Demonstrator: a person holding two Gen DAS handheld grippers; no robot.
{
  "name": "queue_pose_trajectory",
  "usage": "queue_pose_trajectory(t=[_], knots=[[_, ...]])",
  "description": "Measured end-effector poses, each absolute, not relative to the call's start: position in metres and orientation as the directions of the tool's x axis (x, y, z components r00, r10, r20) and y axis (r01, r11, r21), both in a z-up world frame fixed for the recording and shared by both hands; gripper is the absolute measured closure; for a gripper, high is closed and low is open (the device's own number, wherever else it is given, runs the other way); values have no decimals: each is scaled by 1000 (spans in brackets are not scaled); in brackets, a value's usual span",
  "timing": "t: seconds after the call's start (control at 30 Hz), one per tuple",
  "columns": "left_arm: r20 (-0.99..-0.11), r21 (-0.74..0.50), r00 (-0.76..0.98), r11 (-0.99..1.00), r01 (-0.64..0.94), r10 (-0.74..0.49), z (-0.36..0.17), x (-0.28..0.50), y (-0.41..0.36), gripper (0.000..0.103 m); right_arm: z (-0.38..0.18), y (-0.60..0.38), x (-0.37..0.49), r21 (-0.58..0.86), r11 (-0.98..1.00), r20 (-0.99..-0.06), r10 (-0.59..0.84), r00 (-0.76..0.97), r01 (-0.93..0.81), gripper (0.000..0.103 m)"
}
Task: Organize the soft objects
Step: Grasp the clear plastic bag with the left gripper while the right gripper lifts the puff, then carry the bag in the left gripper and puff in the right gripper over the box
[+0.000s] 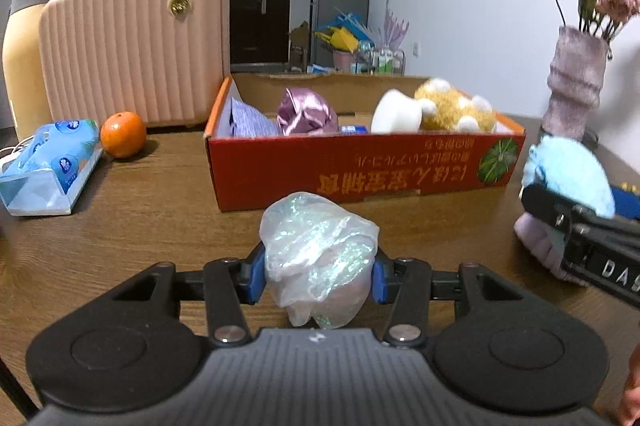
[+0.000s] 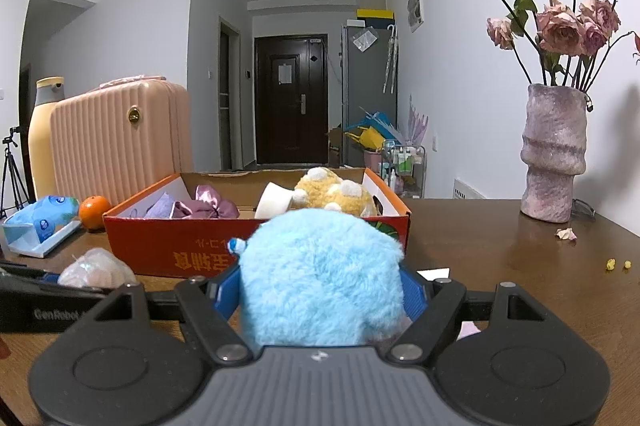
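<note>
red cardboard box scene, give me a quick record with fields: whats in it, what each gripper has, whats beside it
box: red cardboard box, open top, on the brown wooden table
inside: crumpled purple satin cloth, white plush piece, yellow plush toy with white spots
left gripper: shut on a crinkly iridescent plastic bag, in front of the box
right gripper: shut on a fluffy light blue plush toy
left of box: round orange fruit, blue tissue pack, ribbed pink suitcase
right of box: textured purple vase of dried roses

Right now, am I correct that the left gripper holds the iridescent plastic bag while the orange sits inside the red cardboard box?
Not quite: the orange sits on the table outside the red cardboard box, beside the tissue pack, as the left wrist view shows. The left gripper does hold the iridescent plastic bag.
</note>
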State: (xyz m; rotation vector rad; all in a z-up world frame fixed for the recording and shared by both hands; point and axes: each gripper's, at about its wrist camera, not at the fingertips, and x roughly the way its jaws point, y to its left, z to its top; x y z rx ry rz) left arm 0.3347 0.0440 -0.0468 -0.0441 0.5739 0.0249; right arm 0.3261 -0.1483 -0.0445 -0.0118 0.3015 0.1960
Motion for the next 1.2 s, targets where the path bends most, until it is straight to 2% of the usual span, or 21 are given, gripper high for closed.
queue_pose_trajectory(t=[0.47, 1.2], knots=[[-424, -51, 905, 997, -66, 39, -27, 336, 46, 54, -41, -126, 338, 10, 977, -247, 208, 947, -212, 27], [-358, -99, 925, 980, -172, 126, -14, 394, 75, 54, -39, -81, 391, 45, 972, -194, 236, 952, -232, 27]])
